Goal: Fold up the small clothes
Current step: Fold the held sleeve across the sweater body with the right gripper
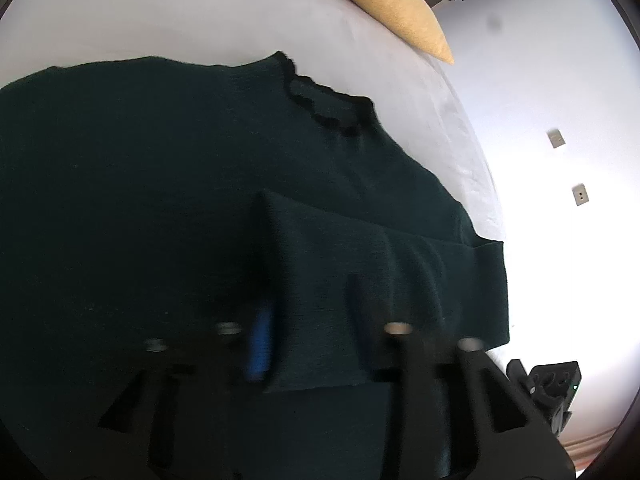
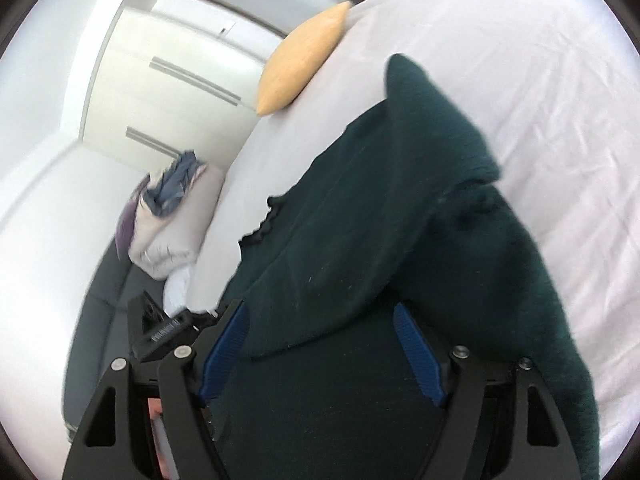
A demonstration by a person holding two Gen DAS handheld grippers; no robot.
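A dark green knit top [image 1: 160,184] with a frilled black neckline [image 1: 320,108] lies on a white bed [image 1: 200,12]. In the left wrist view a folded sleeve or hem [image 1: 320,280] sits between the blue-padded fingers [image 1: 260,344] of my left gripper [image 1: 308,320], whose jaws stand apart with fabric between them. In the right wrist view the same top [image 2: 400,220] lies bunched, a flap draped between the blue pads [image 2: 224,348] of my right gripper [image 2: 320,340], whose jaws stand wide apart.
A yellow cushion [image 1: 392,4] lies at the bed's far end, also seen in the right wrist view [image 2: 300,60]. A pile of bedding and clothes [image 2: 172,216] sits on a grey seat [image 2: 108,320] beside the bed. White wardrobes [image 2: 160,80] stand behind.
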